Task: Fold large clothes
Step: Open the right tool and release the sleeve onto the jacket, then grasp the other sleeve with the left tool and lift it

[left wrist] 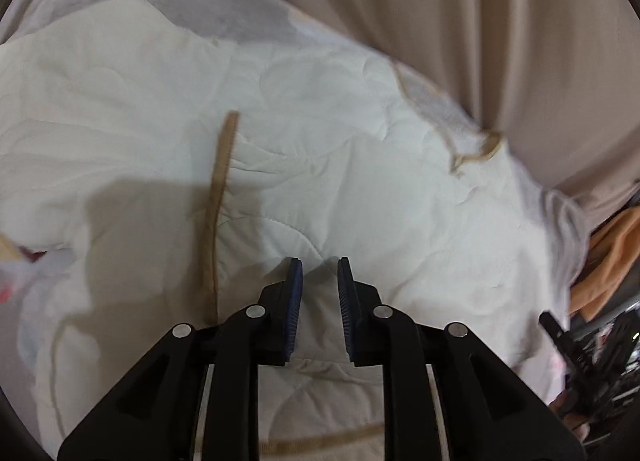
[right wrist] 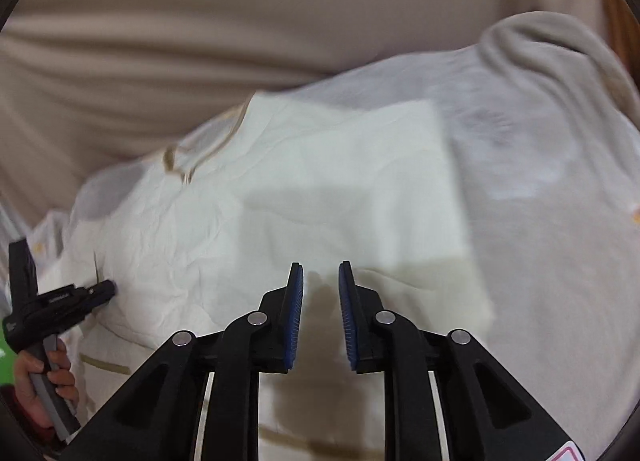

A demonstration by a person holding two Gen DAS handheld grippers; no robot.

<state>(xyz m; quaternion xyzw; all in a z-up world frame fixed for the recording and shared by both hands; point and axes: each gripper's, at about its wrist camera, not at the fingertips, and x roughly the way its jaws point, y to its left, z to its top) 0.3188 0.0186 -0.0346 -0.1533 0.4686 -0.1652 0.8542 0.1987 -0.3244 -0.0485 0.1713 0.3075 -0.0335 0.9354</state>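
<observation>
A large white quilted cloth (left wrist: 320,149) with tan edge binding (left wrist: 218,197) lies crumpled in folds under both grippers. It also fills the right wrist view (right wrist: 320,189). My left gripper (left wrist: 320,267) is open and empty just above the cloth. It also shows at the left edge of the right wrist view (right wrist: 108,287), held by a hand. My right gripper (right wrist: 321,271) is open and empty above the cloth. Its black body shows at the right edge of the left wrist view (left wrist: 560,333).
A beige curtain (left wrist: 460,21) hangs behind the cloth and also shows in the right wrist view (right wrist: 200,41). A grey-white sheet (right wrist: 540,181) lies under the cloth at right. Orange fabric (left wrist: 608,249) and dark clutter sit at the right.
</observation>
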